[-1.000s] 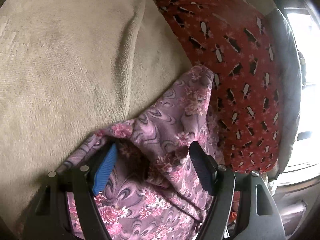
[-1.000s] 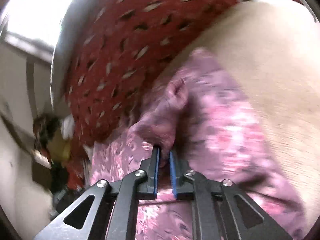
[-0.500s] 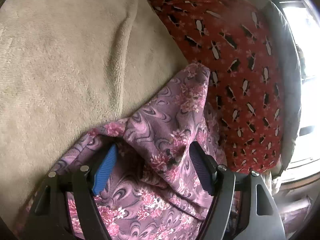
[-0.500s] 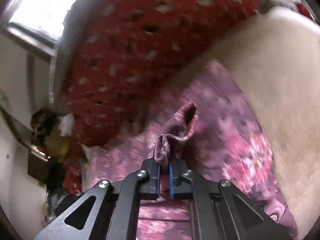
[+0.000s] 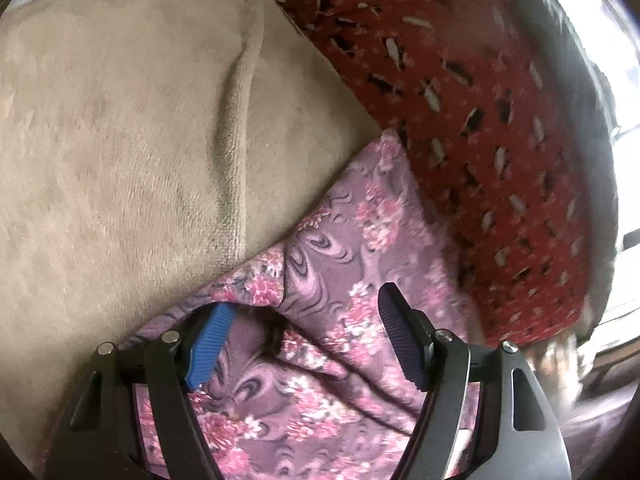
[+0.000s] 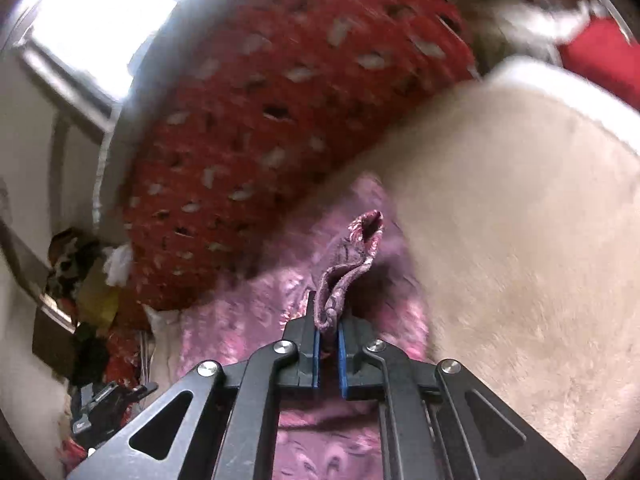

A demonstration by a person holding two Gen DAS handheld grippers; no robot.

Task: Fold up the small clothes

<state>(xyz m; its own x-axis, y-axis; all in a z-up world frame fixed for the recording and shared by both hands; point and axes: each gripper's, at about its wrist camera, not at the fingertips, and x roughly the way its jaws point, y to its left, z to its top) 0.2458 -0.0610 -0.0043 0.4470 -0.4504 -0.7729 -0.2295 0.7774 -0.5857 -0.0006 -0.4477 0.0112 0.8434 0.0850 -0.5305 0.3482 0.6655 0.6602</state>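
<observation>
A purple garment with pink flowers [image 5: 352, 248] lies on a beige plush blanket [image 5: 120, 140]. My left gripper [image 5: 304, 344] is open, its jaws spread wide over a raised fold of the garment, one blue pad [image 5: 210, 340] tucked under a cloth edge. In the right wrist view my right gripper [image 6: 329, 344] is shut on a bunched edge of the garment [image 6: 352, 260], which stands up from between the pads. The rest of the garment [image 6: 248, 312] spreads below it.
A red pillow with a penguin print [image 5: 460, 100] lies against the garment's far edge; it also shows in the right wrist view [image 6: 280, 100]. A bright window [image 6: 100, 20] is behind it. Clutter [image 6: 88, 300] sits beside the bed.
My right gripper has lifted and pulled the pinched garment edge, so the cloth stands higher and narrower. The left gripper stays open over the fold; the garment flattened and stretched toward the pillow.
</observation>
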